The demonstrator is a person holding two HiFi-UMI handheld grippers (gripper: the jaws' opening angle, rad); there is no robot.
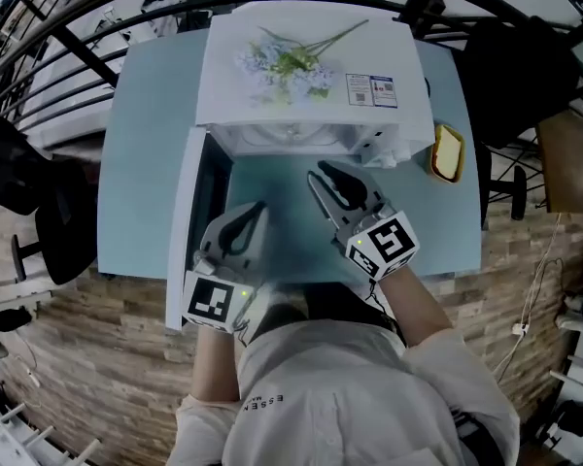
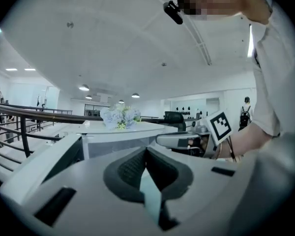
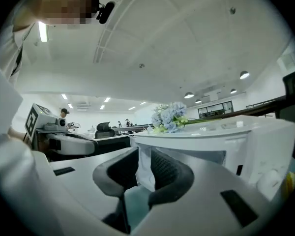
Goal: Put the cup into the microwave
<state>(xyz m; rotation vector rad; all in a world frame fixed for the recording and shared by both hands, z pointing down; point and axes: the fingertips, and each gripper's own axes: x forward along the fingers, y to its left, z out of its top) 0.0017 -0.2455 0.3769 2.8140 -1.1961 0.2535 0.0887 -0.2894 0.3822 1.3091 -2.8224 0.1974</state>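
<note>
- The cup (image 1: 293, 134) cannot be identified with certainty. The only candidate is a pale, rounded form in the mouth of the open cavity, seen in the head view. Neither gripper holds it.
- The microwave (image 1: 223, 100) is a white, box-shaped unit with a smooth, flat top. Its door (image 1: 187, 231) is a flat panel with a dark window, swung fully out to the left. Rounded white knobs (image 1: 371, 149) sit at the front right.
- A spray of artificial flowers (image 1: 287, 64), with pale blue blooms on thin green stems, lies on the top panel. A rectangular printed label (image 1: 371, 89) is beside it.
- The right gripper (image 1: 318, 172) is level in front of the cavity. Its curved black jaws are released, with a clear gap between the ribbed pads (image 3: 162, 168). Nothing is between them, and only the microwave's pale front shows beyond the gap.
- The left gripper (image 1: 256, 210) is beside the door. Its jaws are clenched tip to tip on nothing and form a closed loop.
- Each gripper has a grey moulded body and carries a marker cube (image 1: 389, 244) printed with black-and-white squares.
- The table (image 1: 146, 163) has a matte, pale blue-green top. A yellow block (image 1: 448, 151) with rounded corners lies on it, just right of the microwave.
</note>
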